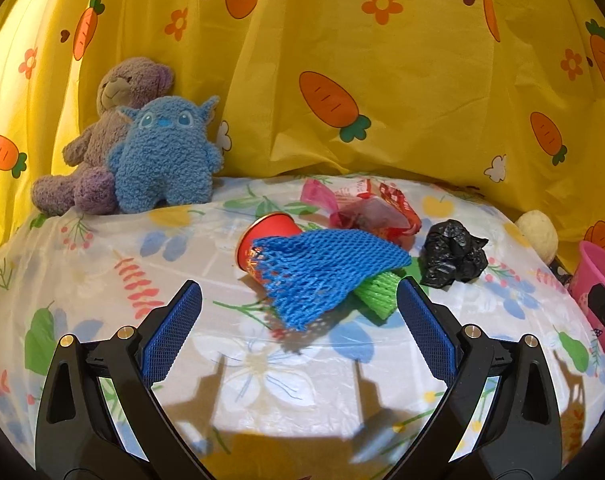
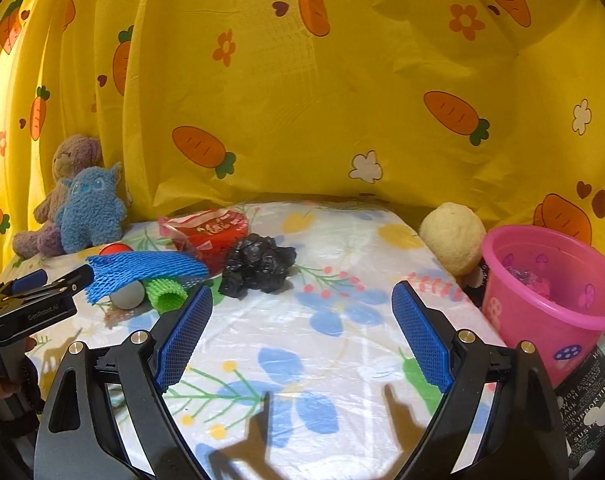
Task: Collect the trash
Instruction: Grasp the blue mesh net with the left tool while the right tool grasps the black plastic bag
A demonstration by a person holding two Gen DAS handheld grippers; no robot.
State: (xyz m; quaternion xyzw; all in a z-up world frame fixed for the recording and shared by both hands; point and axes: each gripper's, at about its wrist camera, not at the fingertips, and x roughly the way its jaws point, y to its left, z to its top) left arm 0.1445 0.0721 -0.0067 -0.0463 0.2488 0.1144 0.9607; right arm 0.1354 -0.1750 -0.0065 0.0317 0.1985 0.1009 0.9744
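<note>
Both grippers stand spread and empty: my left gripper (image 1: 298, 312) faces the blue foam net (image 1: 326, 276), my right gripper (image 2: 302, 320) hovers over bare tablecloth (image 2: 302, 360). The net lies draped over a red cup (image 1: 268, 236) and a green net sleeve (image 1: 376, 294), so I judge a pinch may drag either along or tip the cup. Behind sits the black crumpled bag (image 2: 258, 268). Only the right view shows inside the pink bucket (image 2: 542, 292) and a grey ball (image 2: 127, 295) under the net.
</note>
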